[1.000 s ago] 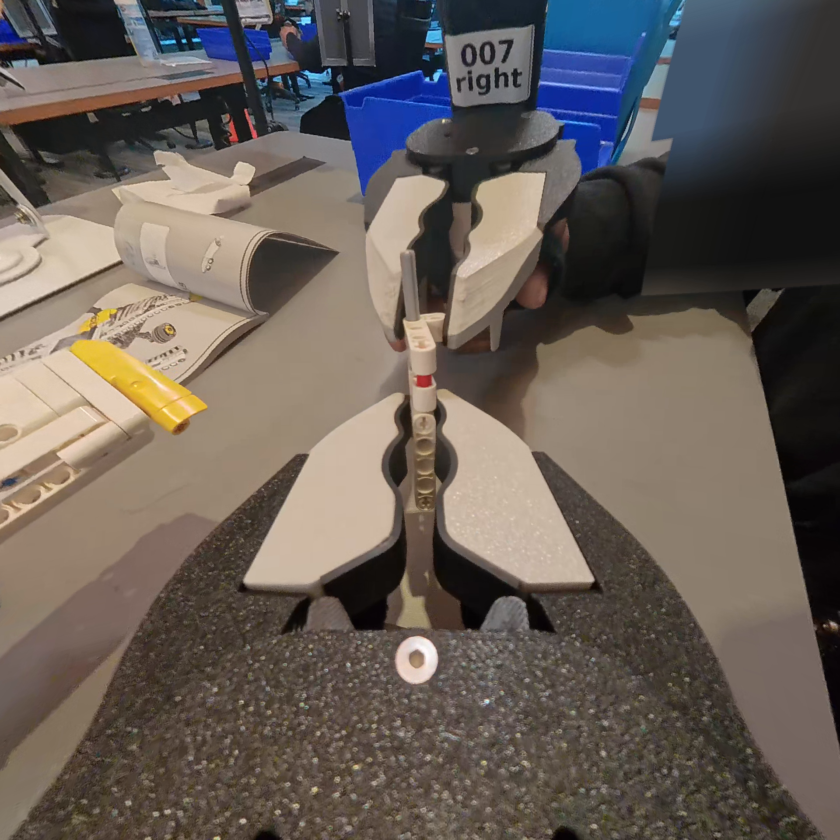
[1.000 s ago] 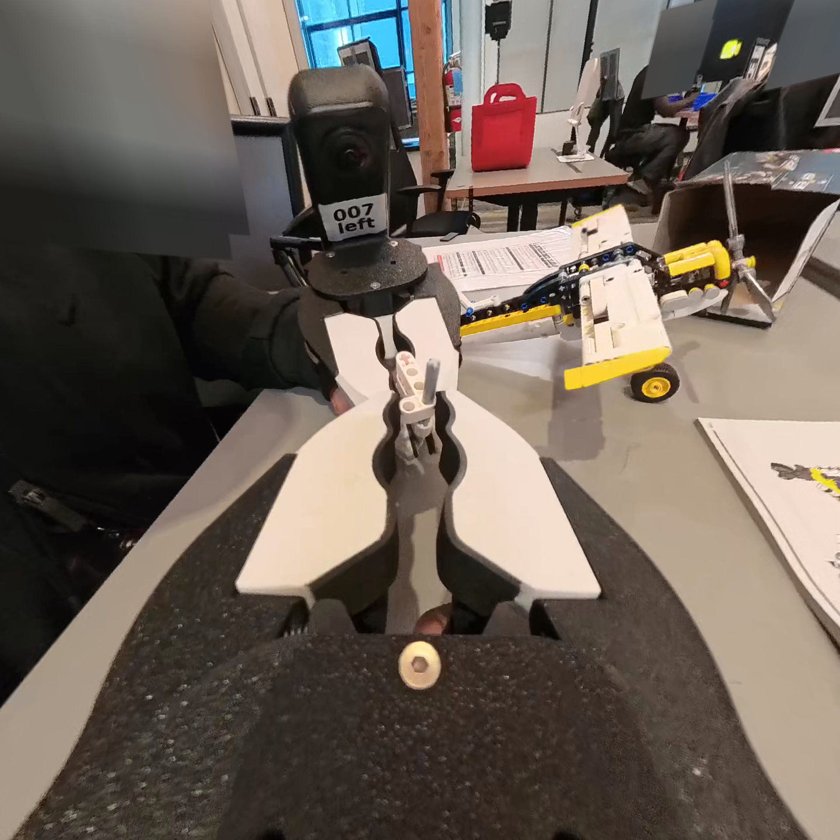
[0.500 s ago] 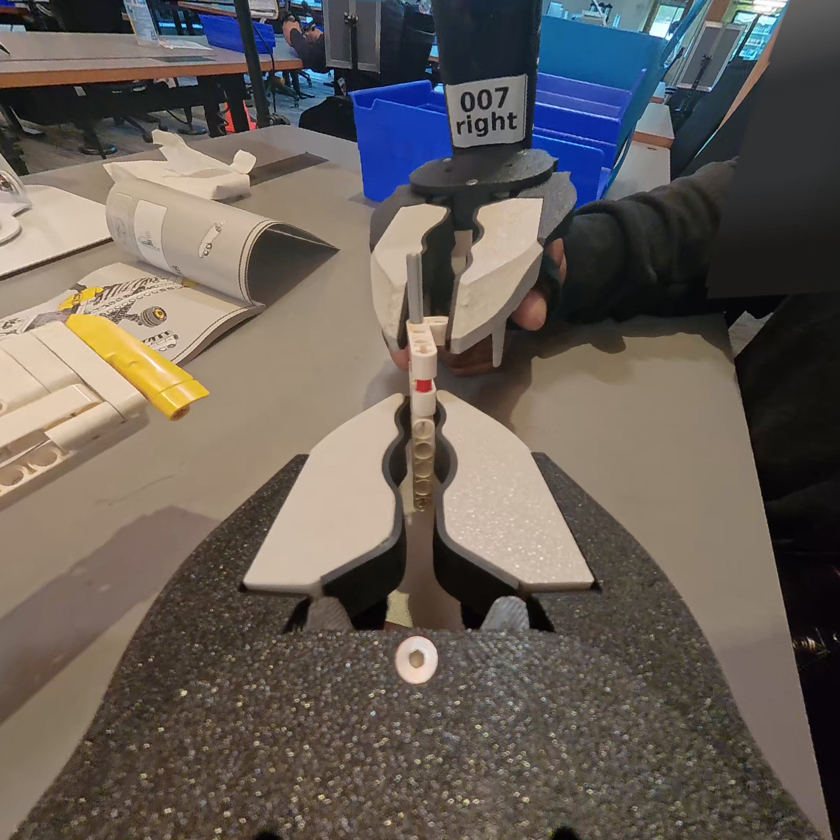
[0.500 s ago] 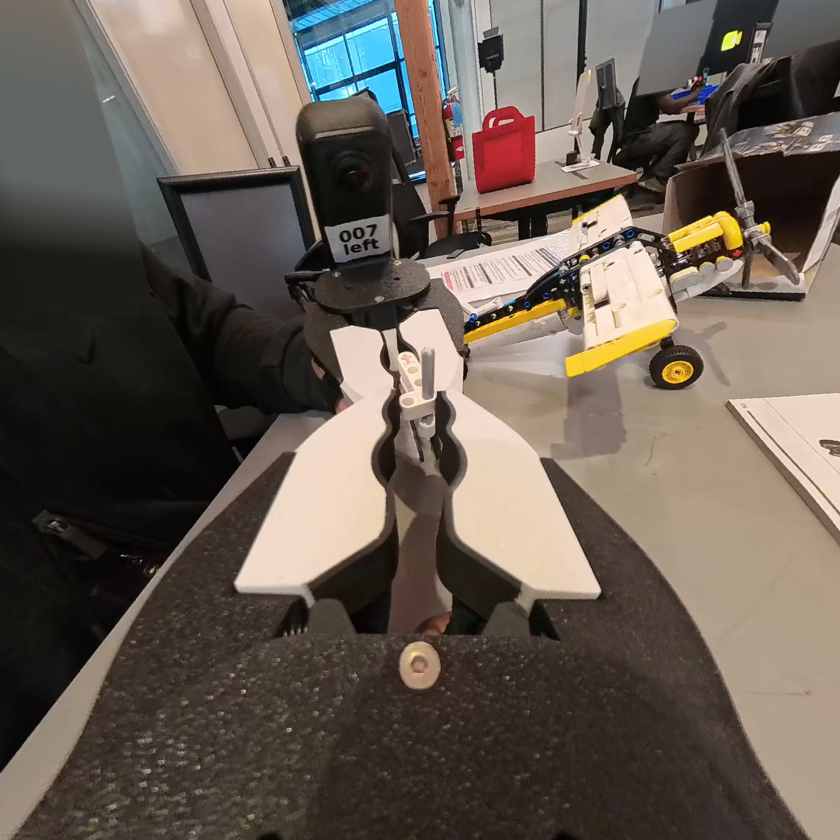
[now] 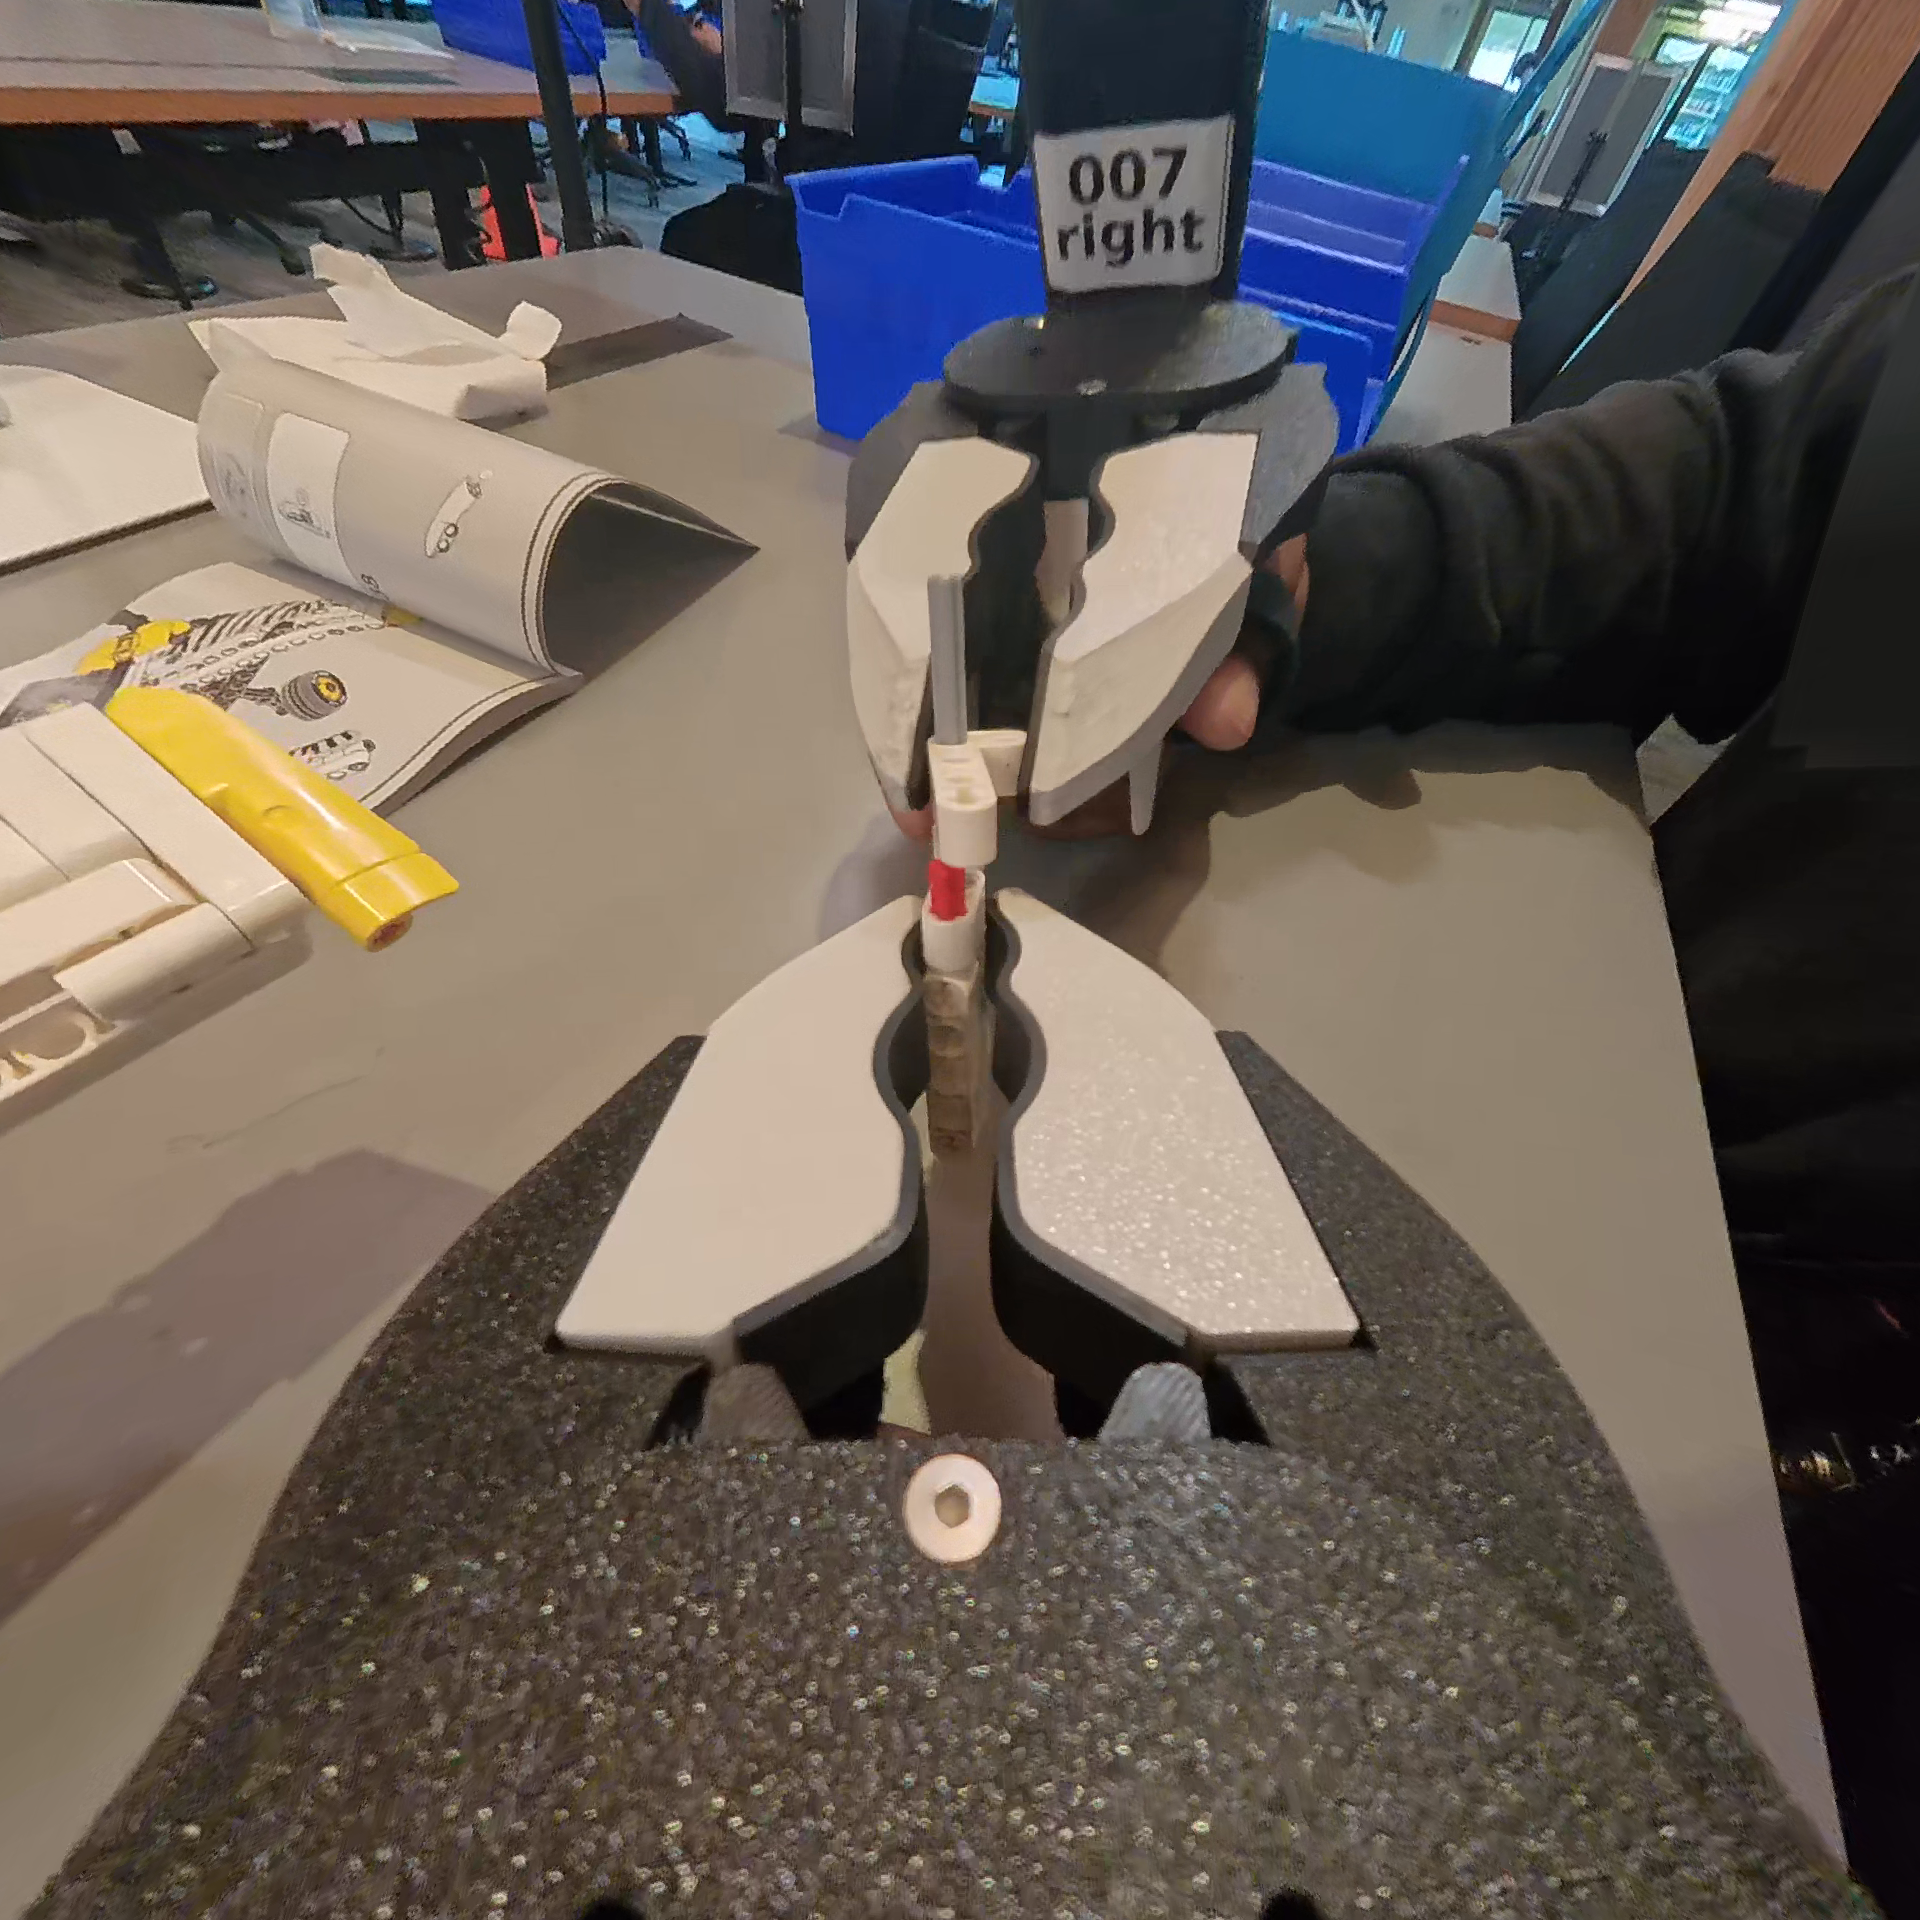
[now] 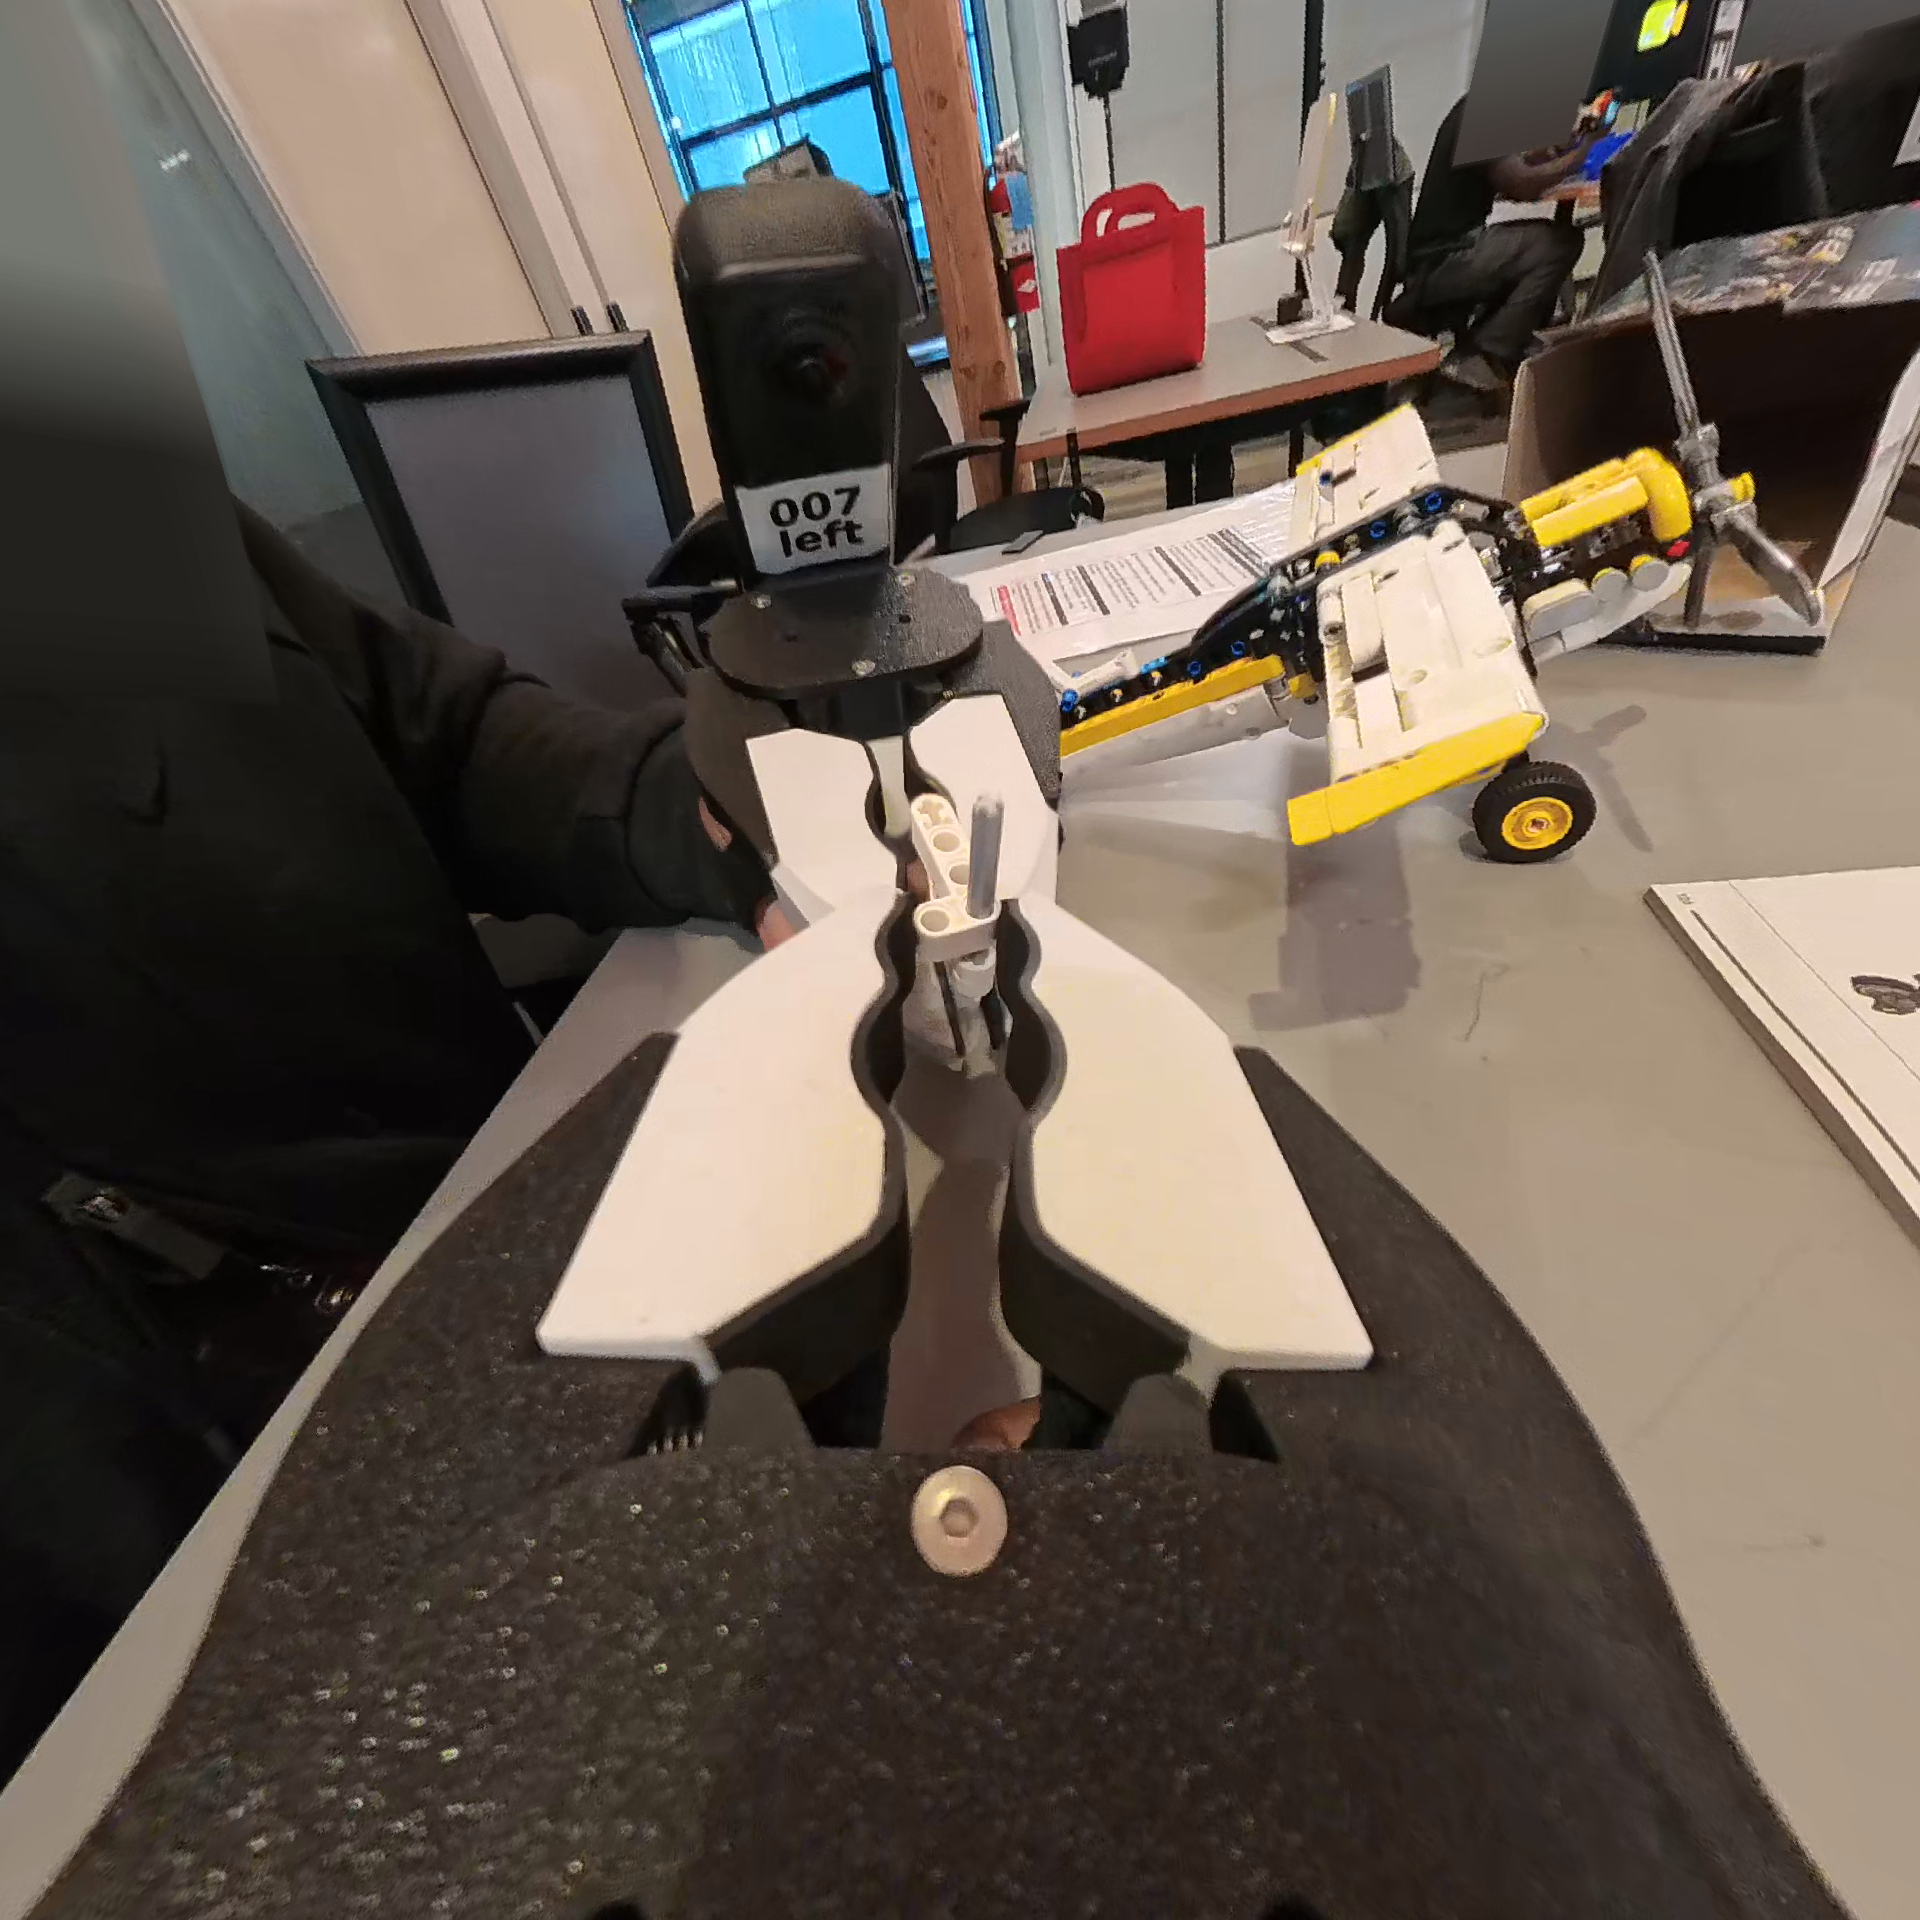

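Two hand-held tongs face each other tip to tip over a grey table (image 5: 1351, 1091). In the left wrist view, the left gripper (image 5: 956, 940) fills the lower half, its jaws almost closed and pressed on a thin white beam (image 5: 954, 1049) with a row of holes, which stands on edge in the narrow slot between the fingers. A small red pin (image 5: 943, 891) sticks out of the beam's far end at 12 o'clock, just short of a white connector (image 5: 964, 795). The right gripper (image 5: 971, 774) comes in from 12 o'clock, held by a hand in a black glove (image 5: 1340, 603); its jaws stand slightly apart and grip the white connector, from which a grey rod (image 5: 945, 655) rises. The red pin shows only in this view, as do an open booklet (image 5: 343, 582) at 10 o'clock, a yellow and white toy part (image 5: 260, 810) at 9 o'clock, a crumpled tissue (image 5: 416, 343) and blue bins (image 5: 914, 281) at 12 o'clock. The right wrist view looks the other way: the connector and rod sit at its own fingertips, the left gripper just behind. Only here show a yellow and white toy plane (image 6: 1403, 644) at 2 o'clock, a cardboard box (image 6: 1766, 416) behind it and a red bag (image 6: 1132, 291) at 12 o'clock.
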Action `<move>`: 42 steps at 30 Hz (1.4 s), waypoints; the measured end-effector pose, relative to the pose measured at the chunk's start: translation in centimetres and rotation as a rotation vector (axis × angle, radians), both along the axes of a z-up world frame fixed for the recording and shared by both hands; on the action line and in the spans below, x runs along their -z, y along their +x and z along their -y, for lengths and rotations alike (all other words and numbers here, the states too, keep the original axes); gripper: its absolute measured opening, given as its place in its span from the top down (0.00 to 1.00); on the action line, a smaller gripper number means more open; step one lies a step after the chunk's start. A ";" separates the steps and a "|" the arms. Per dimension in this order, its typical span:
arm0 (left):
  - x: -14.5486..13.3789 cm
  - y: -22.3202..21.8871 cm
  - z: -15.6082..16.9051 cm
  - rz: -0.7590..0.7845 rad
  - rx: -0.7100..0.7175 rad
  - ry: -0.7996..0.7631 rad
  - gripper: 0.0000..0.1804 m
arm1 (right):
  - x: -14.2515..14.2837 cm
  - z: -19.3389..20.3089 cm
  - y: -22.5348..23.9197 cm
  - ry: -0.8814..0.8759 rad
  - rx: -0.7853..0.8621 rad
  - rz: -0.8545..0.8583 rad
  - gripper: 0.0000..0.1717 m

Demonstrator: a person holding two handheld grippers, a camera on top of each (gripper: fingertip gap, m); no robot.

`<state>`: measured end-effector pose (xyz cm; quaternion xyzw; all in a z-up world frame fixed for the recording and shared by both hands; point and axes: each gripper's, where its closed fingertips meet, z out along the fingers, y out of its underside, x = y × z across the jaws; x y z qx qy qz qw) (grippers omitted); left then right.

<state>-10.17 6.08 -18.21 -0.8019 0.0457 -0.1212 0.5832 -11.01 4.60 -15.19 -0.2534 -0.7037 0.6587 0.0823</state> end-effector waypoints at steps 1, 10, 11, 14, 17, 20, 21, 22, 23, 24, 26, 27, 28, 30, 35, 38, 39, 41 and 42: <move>0.1 -0.1 0.0 -0.008 -0.004 -0.007 0.96 | 0.1 0.0 0.0 0.014 0.000 0.013 0.91; 0.8 -0.7 -0.2 0.005 -0.041 -0.061 0.96 | 0.2 0.1 -0.4 0.034 0.045 0.003 0.79; 0.9 -0.7 -0.2 0.004 -0.039 -0.065 0.96 | 0.0 0.1 -0.4 0.035 0.050 -0.015 0.79; 1.1 -0.5 -0.2 -0.007 -0.031 -0.080 0.96 | -0.9 -0.2 -0.7 0.021 0.075 -0.066 0.84; 1.5 -0.2 -0.3 -0.030 -0.018 -0.101 0.96 | -0.4 -0.2 -0.9 0.054 0.079 -0.064 0.90; 1.5 0.1 -0.4 -0.033 -0.012 -0.115 0.96 | 0.7 0.2 -0.7 0.122 0.055 -0.049 0.93; 1.7 0.0 -0.4 -0.039 -0.015 -0.130 0.96 | 1.0 0.3 -0.7 0.134 0.052 -0.044 0.93; 1.8 0.0 -0.4 -0.046 -0.019 -0.140 0.96 | 1.1 0.2 -0.7 0.139 0.052 -0.038 0.93; 1.8 0.0 -0.3 -0.049 -0.015 -0.150 0.96 | 1.2 0.2 -0.7 0.139 0.046 -0.028 0.94; 1.9 0.1 -0.3 -0.050 -0.011 -0.162 0.96 | 1.2 0.2 -0.6 0.137 0.037 -0.021 0.94; 2.1 0.2 -0.3 -0.022 0.003 -0.193 0.96 | 1.4 0.2 -0.5 0.149 0.024 -0.021 0.95; 2.2 0.5 -0.3 0.010 0.025 -0.206 0.96 | 1.5 0.2 -0.4 0.151 0.013 -0.021 0.95; 2.3 0.8 -0.2 0.041 0.049 -0.222 0.96 | 1.6 0.3 -0.3 0.152 -0.004 -0.017 0.95; 2.5 1.2 0.0 0.070 0.093 -0.244 0.96 | 1.9 0.3 0.0 0.150 -0.031 -0.012 0.96; 2.5 2.1 0.3 0.166 0.177 -0.279 0.96 | 2.0 0.6 0.8 0.122 -0.112 0.015 0.96; 2.9 2.5 0.4 0.153 0.197 -0.322 0.96 | 2.3 0.7 1.1 0.137 -0.151 0.035 0.96; 3.1 2.5 0.4 0.140 0.200 -0.341 0.96 | 2.5 0.8 1.2 0.147 -0.165 0.046 0.96; 3.6 2.5 0.4 0.117 0.196 -0.373 0.96 | 2.9 0.9 1.3 0.171 -0.172 0.068 0.96; 3.7 2.4 0.4 0.111 0.191 -0.377 0.96 | 3.1 0.9 1.2 0.183 -0.168 0.077 0.96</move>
